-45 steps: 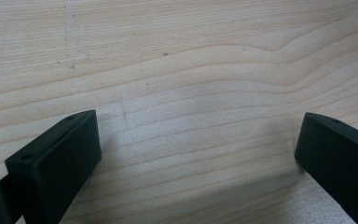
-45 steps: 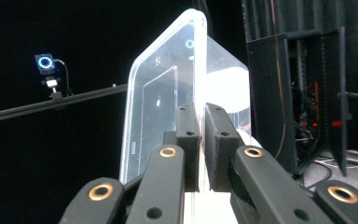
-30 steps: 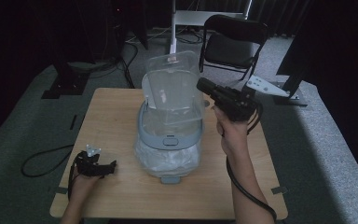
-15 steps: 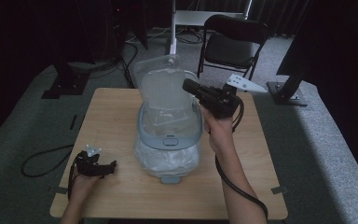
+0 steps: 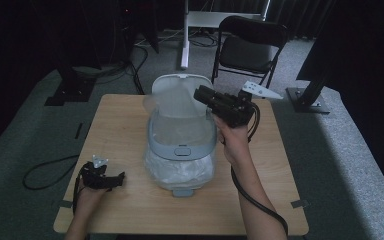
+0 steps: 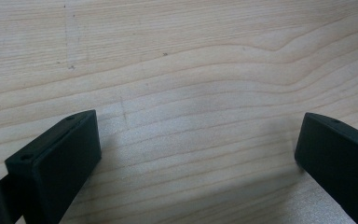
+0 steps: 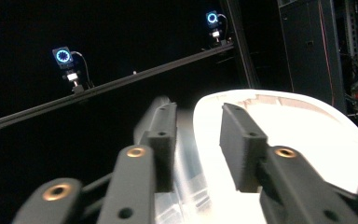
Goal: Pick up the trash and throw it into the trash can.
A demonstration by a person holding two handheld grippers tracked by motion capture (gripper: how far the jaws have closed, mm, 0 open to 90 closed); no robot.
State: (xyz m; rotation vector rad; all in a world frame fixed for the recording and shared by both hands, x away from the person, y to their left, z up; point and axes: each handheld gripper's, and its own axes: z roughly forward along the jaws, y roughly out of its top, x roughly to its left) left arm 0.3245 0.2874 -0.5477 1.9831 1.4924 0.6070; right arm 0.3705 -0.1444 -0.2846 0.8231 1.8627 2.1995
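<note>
Dim room, dark drapes all round, and a pale wooden table (image 5: 130, 120) sits in the middle of grey carpet. Nearest us, down at the front left corner, the person's left hand (image 5: 87, 192) rests low on the tabletop, forearm coming straight in from the edge. It holds the left gripper (image 5: 114, 179) flat against the wood, pointing toward the centre. Look along it: the two black jaws stand wide apart, bare grain between them, gripping nothing.

Centre table now, a translucent lidded container (image 5: 180, 160), whitish inside, with a grey rim and a latch tab at the near end. Its lid (image 5: 177, 97) is swung up on the far side and stands nearly upright.

Over on the right, the right forearm reaches up and in from the bottom edge, wrist cocked, hand (image 5: 235, 142) wrapped round the handle well above the table. The right gripper (image 5: 202, 94) points left across the container, its tips at the right edge of the raised lid. From its own camera the jaws sit a modest gap apart, straddling that bright lid edge; whether the pads actually pinch it I cannot tell.

Beyond the table, a black folding chair (image 5: 252, 47) and a white stand post (image 5: 185, 35).
</note>
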